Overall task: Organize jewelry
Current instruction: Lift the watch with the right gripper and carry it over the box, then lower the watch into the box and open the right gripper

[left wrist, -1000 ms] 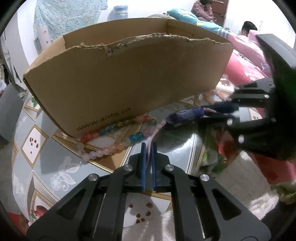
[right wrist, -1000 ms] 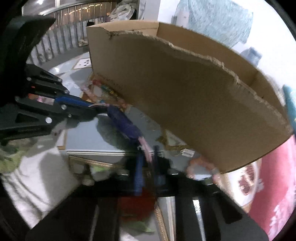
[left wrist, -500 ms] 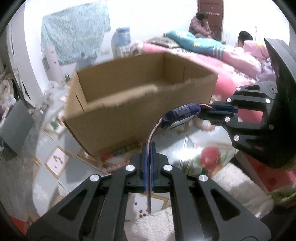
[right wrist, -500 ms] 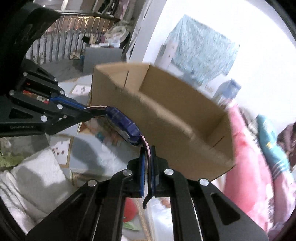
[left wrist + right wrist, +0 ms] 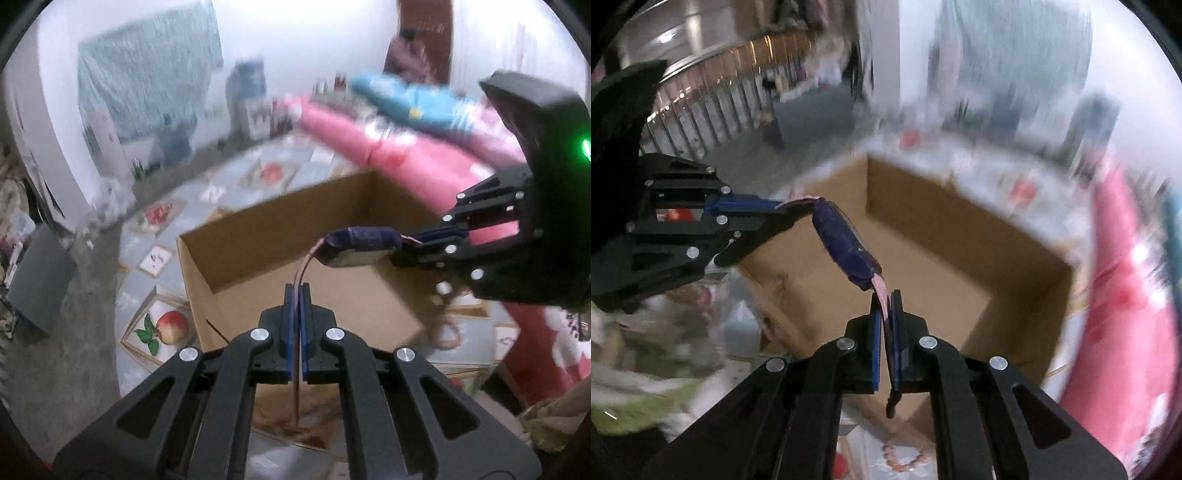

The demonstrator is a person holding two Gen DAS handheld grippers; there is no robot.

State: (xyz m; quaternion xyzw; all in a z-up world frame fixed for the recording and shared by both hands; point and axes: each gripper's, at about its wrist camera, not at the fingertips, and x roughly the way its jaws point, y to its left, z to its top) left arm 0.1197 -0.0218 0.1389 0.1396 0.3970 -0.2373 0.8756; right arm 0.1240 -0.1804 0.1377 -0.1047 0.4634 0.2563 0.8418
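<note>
1. While suspended above the open cardboard box, the watch spans both grippers.
2. Left gripper fingers clamp one pink strap end.
3. Right gripper fingers clamp the other end.

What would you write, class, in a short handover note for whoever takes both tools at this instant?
Left tool: shut on one pink strap end of the wristwatch.
Right tool: shut on the other strap end.
The wristwatch hangs between them above the open cardboard box.
A bead bracelet lies outside the box.
Done: wristwatch picked up and held over the box.
Left: probably lower it in, release, then fetch the bracelet.
</note>
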